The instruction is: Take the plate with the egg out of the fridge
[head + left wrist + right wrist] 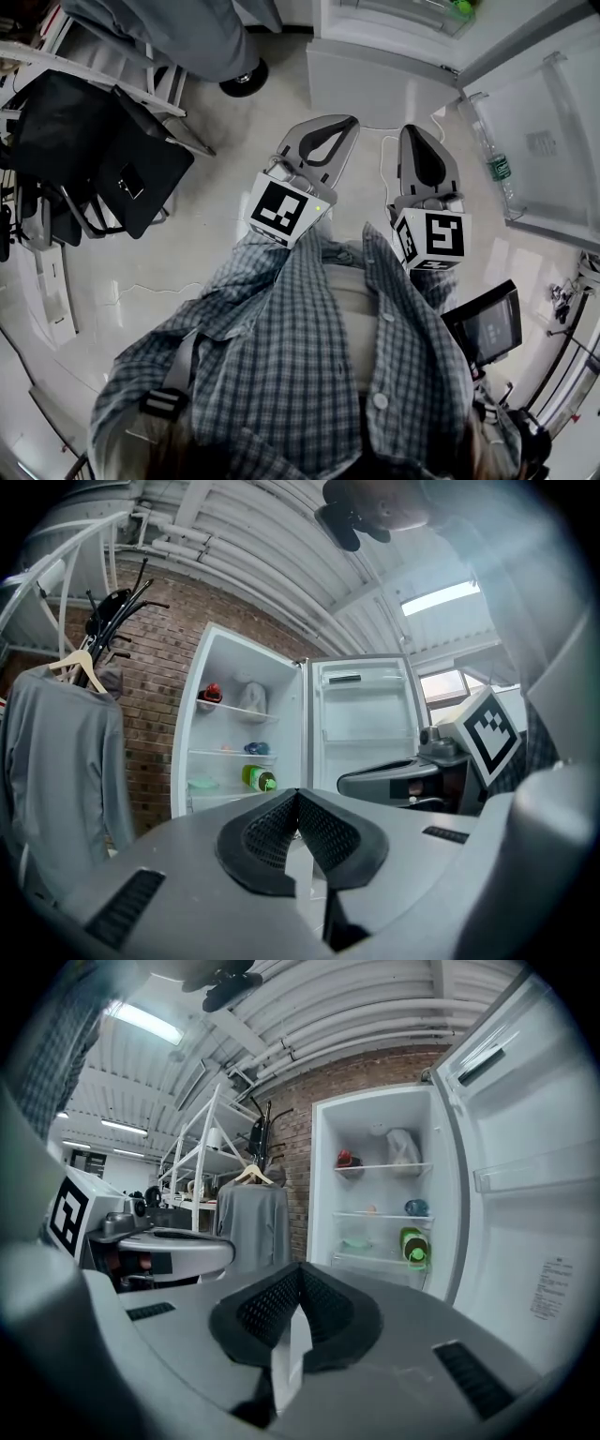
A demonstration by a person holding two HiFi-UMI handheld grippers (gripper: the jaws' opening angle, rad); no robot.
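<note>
The white fridge (246,733) stands open ahead, its door (366,719) swung wide. On its lower shelf lies a pale green plate (203,784), which also shows in the right gripper view (356,1242); I cannot tell whether an egg is on it. A green bottle (413,1245), a blue thing (417,1207), a red thing (345,1159) and a white bag (403,1147) sit on the shelves. My left gripper (349,120) and right gripper (410,129) are held side by side in front of me, well short of the fridge. Both are shut with nothing between the pads.
A grey garment on a hanger (56,752) hangs left of the fridge by a brick wall. A person's shoe (246,82) and black bags (103,150) are on the floor at my left. A bottle (500,169) stands in the door shelf; a screen (487,326) is at my right.
</note>
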